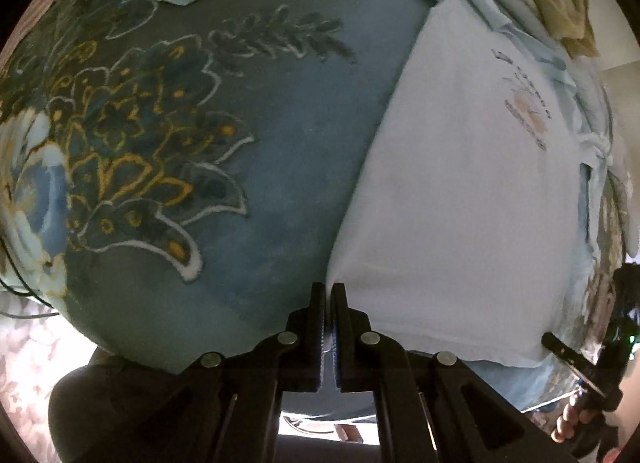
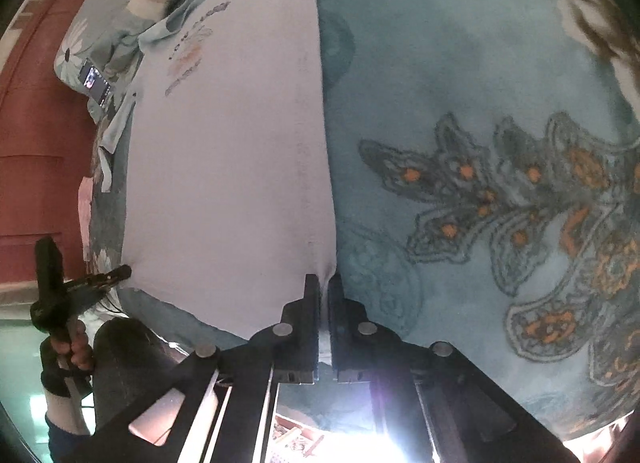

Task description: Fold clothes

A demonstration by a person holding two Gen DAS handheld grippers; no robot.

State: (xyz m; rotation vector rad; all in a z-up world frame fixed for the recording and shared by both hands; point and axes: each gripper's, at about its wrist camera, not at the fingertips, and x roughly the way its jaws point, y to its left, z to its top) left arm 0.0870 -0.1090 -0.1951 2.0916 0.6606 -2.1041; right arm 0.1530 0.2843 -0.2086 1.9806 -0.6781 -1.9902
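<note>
We are pinching the pale T-shirt (image 1: 460, 191) by its near hem corners with the left gripper (image 1: 329, 295) and right gripper (image 2: 325, 283), jaws pressed together on cloth, as it lies on the blue floral bedspread (image 1: 248, 135), its chest print (image 1: 528, 103) too blurred to read.

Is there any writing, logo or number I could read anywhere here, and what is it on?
Nothing can be read.
Print on the white T-shirt: lines of dark lettering around a peach motif, too blurred to read.
Phone lying on the floral bedding: its screen is lit, but too small to read.
</note>
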